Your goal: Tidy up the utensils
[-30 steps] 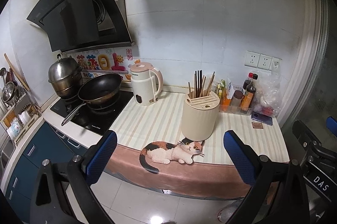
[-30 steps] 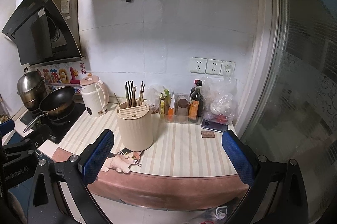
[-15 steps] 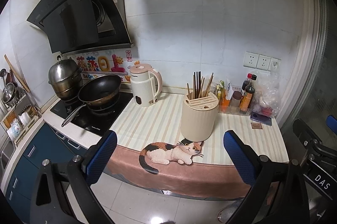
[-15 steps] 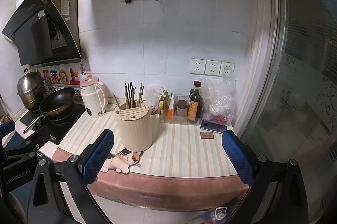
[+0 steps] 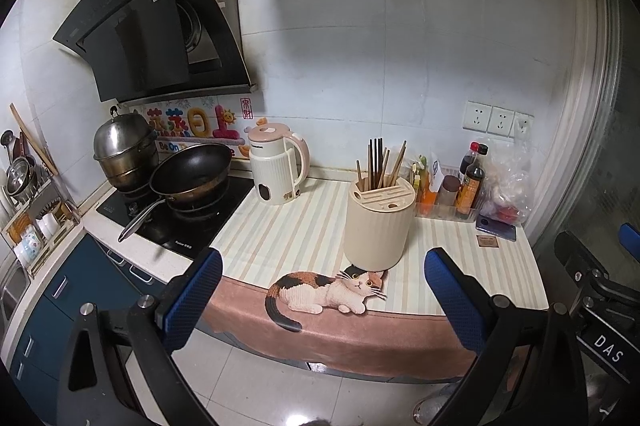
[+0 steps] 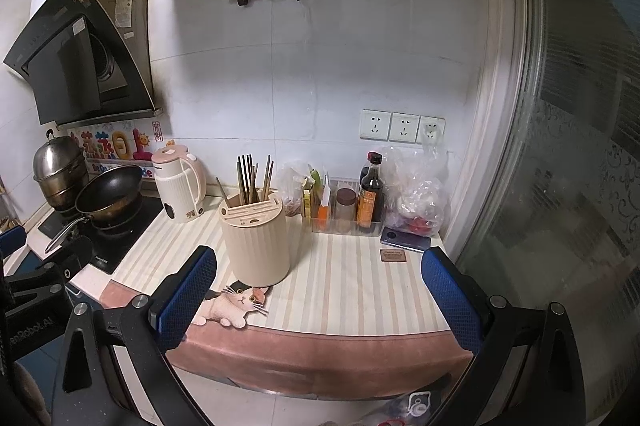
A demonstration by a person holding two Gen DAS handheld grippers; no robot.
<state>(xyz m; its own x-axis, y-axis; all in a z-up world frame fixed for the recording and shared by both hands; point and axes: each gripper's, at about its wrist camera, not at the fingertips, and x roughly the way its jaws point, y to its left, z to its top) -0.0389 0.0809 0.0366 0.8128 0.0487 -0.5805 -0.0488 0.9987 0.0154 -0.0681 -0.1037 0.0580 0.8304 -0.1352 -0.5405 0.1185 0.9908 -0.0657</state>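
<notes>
A cream ribbed utensil holder stands on the striped counter mat, with several chopsticks upright in its slotted lid. It also shows in the right wrist view, with the chopsticks sticking out. My left gripper is open and empty, held off the counter's front edge, short of the holder. My right gripper is open and empty, also in front of the counter, to the holder's right.
A cream kettle stands left of the holder. A black pan and steel pot sit on the hob. A clear tray of bottles, a plastic bag and a phone are at the back right. A glass door is on the right.
Both views have shifted very slightly; the grippers stay open and empty. Nothing on the counter has moved.
</notes>
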